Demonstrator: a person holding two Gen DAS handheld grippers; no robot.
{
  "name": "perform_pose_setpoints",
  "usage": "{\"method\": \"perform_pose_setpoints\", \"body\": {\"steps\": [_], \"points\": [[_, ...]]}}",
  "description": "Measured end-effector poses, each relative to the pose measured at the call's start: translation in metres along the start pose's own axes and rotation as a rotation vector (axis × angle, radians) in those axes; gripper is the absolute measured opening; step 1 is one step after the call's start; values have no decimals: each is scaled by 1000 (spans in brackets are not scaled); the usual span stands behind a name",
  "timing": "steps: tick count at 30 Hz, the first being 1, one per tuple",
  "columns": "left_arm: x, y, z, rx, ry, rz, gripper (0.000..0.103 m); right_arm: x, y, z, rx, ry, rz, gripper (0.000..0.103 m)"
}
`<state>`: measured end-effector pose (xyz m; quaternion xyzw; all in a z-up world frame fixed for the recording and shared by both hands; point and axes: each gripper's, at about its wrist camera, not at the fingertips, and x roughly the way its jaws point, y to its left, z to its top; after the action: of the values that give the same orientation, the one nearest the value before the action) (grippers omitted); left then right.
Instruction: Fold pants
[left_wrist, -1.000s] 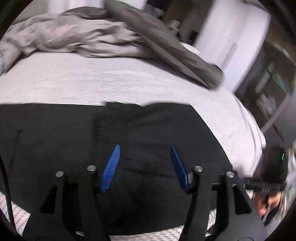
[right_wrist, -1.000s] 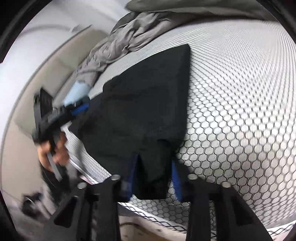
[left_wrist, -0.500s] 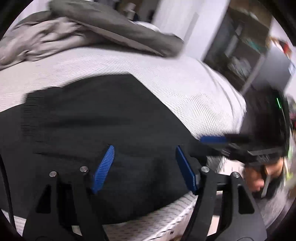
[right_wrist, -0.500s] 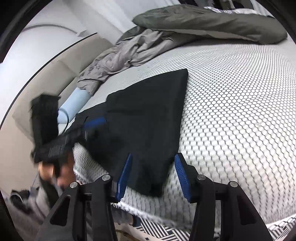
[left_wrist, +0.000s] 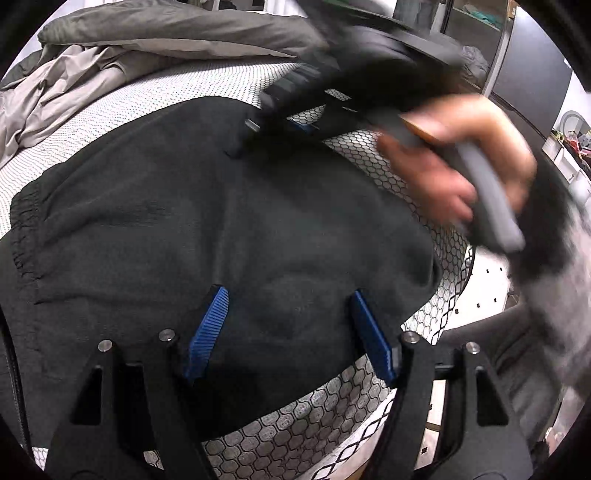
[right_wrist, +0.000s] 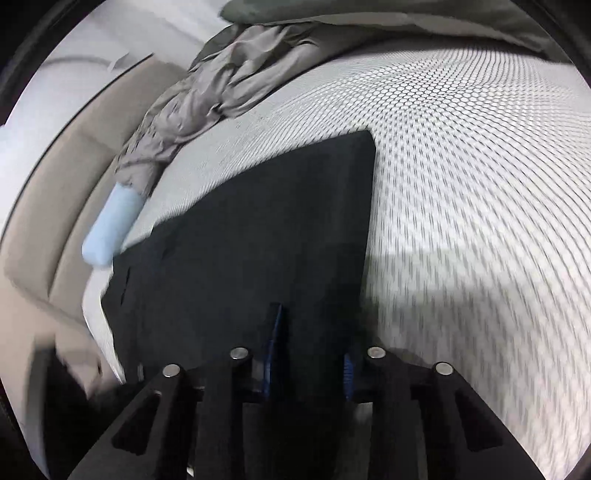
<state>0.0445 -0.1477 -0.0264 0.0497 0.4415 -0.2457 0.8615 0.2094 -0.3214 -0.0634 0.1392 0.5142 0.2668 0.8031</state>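
Already the pants lie on the bed as a dark slab with a straight far edge and a squared far-right corner in the right wrist view, so at least one fold looks done. How many layers there are I cannot tell. The elastic waistband shows at the left of the left wrist view. The near right part is rumpled and bulges toward the bed's edge, so I judge a further fold and some smoothing are left.

The left hand-held gripper hovers over the near part of the pants with its blue pads wide apart and nothing between them. The right hand-held gripper has its pads fairly close together with dark cloth filling the gap, so it seems to be gripping the near edge of the pants, though motion blur leaves the contact unsure. In the left wrist view it also crosses the far right, blurred, with the person's hand around its handle.

A crumpled grey blanket sits at the far side of the bed, well apart from the pants. A pale blue roll lies just beside the pants' far-left edge and could crowd a fold made that way. Shelves stand beyond the bed, out of the way.
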Motion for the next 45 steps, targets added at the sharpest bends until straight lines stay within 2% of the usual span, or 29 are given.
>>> {"method": "perform_pose_setpoints", "body": {"steps": [6,9,11,12,16,19,20,22,23,24,25,26,28,29,31,33,35,37,40,42,45], "points": [[-4,-2,-6,10,-2,-24,67,31,-5,82,-6,-36,-97,24],[-10,1,-6,4,-16,-58,68,33,-6,94,-16,-9,-126,25],[-16,7,-6,-5,-30,-84,69,17,-12,82,11,-8,-107,34],[-20,11,-5,-27,-39,-105,69,5,-15,66,25,-9,-86,36],[-37,32,-6,-124,-67,-150,69,-36,-23,-23,64,-20,31,36],[-54,48,-8,-168,-120,-111,69,-48,-17,-59,92,-64,70,22],[-58,52,-10,-175,-132,-90,69,-52,-13,-59,76,-82,59,17],[-65,66,-12,-195,-165,-30,69,-53,-5,-53,29,-107,21,16],[-66,70,-15,-207,-174,-2,69,-52,-2,-49,-5,-124,-26,17],[-66,75,-16,-224,-181,42,69,-50,0,-50,-23,-126,-89,20],[-68,80,-18,-234,-184,78,69,-47,3,-52,-29,-115,-120,26],[-68,83,-21,-233,-182,105,69,-50,4,-61,-33,-116,-147,27],[-70,88,-23,-211,-182,113,69,-65,13,-74,-62,-165,-203,27],[-69,84,-23,-189,-187,117,69,-79,24,-83,-110,-218,-248,27],[-66,78,-21,-147,-195,125,69,-92,48,-99,-211,-263,-249,27],[-55,71,-16,-104,-166,123,69,-89,68,-111,-280,-248,-208,30],[-37,67,-7,-83,-125,133,69,-69,81,-119,-334,-186,-179,32],[-31,68,-9,-44,-92,134,69,-41,87,-126,-407,-105,-220,32],[-34,81,-21,-61,-88,138,69,-36,90,-139,-545,-131,-289,32],[-38,95,-31,-104,-89,126,68,-51,78,-143,-524,-158,-345,32],[-45,101,-34,-116,-96,107,66,-70,55,-145,-451,-166,-366,32]]}}
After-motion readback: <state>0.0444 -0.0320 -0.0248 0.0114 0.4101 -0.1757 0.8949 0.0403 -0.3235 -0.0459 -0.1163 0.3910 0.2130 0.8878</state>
